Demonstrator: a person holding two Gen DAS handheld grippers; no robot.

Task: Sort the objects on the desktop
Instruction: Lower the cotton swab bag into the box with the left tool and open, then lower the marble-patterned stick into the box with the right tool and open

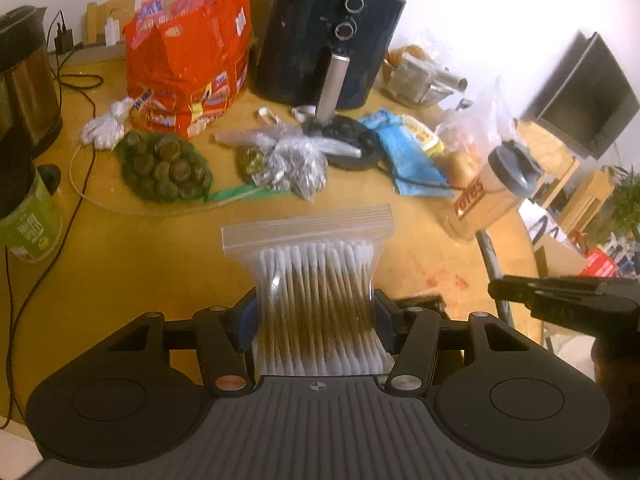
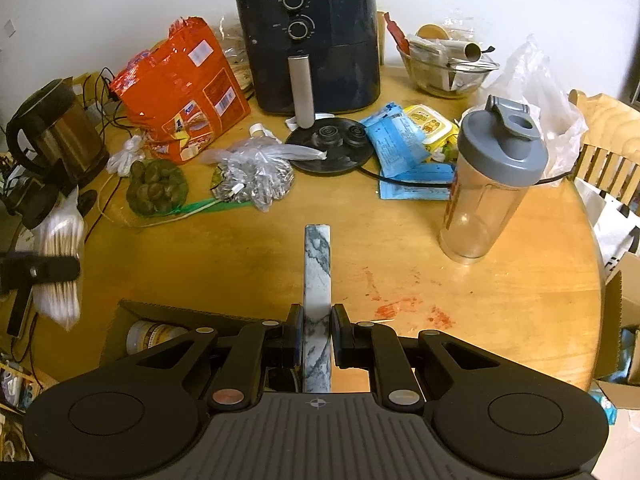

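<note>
Left tongs (image 1: 316, 320) clamped on a zip bag of cotton swabs (image 1: 312, 284), squeezed at its waist and held above the near part of the counter (image 1: 120, 264). Right tongs (image 2: 316, 332) closed narrow on a marble-patterned bar (image 2: 318, 280), pointing forward over the counter.

Only in the right wrist view: an open cardboard box (image 2: 132, 316) below the near counter edge, with a white-lidded jar (image 2: 152, 336) inside; the swab bag seen from outside at far left, gripped in the other tongs; a wooden chair back (image 2: 608, 152) at right; more boxes on the floor at lower right. Only in the left wrist view: a green can (image 1: 30, 224) at the left edge, a dark monitor (image 1: 584, 100) and shelving off to the right, and the right tongs poking in from the right edge.

Round wooden counter with red smears (image 2: 400, 308) near the front, against a white wall. At the back, a dark air fryer (image 2: 312, 40) with two dials, an orange snack bag (image 2: 184, 88) beside it, a steel kettle (image 2: 60, 132) at left with cables trailing.

Glass bowl (image 2: 448, 68) behind right, filled with a cardboard tube and odd bits. Clear shaker bottle (image 2: 488, 192) with grey lid, standing empty. Green net bag of round dark items (image 2: 156, 188), a clear plastic bag of small pieces (image 2: 252, 176) just beside it, blue packets (image 2: 404, 148) near the black kettle base (image 2: 332, 148).
</note>
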